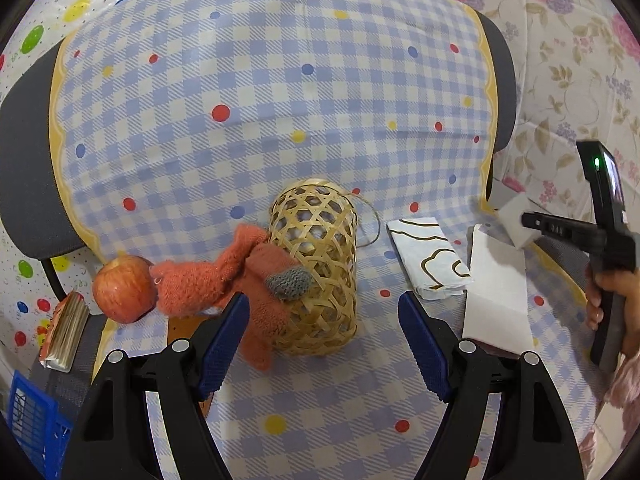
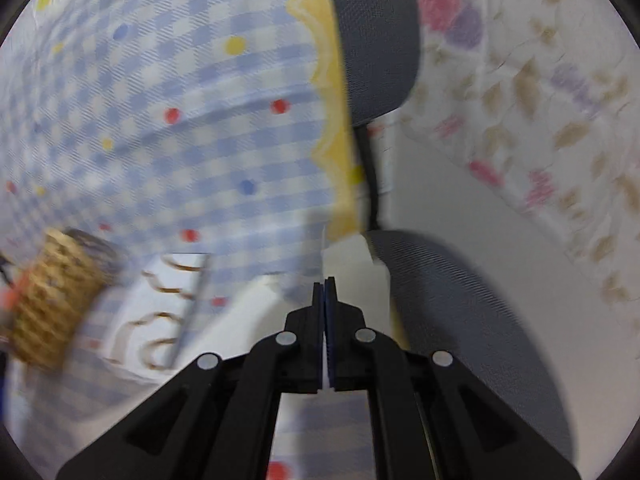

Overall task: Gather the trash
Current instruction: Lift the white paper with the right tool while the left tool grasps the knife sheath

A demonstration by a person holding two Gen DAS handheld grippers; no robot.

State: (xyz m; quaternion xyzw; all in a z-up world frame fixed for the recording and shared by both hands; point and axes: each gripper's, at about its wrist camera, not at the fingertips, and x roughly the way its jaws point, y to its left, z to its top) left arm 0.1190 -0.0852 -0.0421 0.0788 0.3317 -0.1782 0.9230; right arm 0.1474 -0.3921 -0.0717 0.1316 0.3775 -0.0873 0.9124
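The white paper sheet (image 1: 516,224) is pinched edge-on between the right gripper (image 2: 325,284)'s closed fingers and lifted off the desk (image 1: 280,80)'s right edge, well right of the left gripper (image 1: 324,320), whose fingers gape empty over the wicker basket (image 1: 316,264).

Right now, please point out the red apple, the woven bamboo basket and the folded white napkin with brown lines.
Red apple (image 1: 123,289): left wrist view, middle of its skin.
Woven bamboo basket (image 1: 320,264): left wrist view, its lattice side wall.
Folded white napkin with brown lines (image 1: 430,258): left wrist view, its top face.
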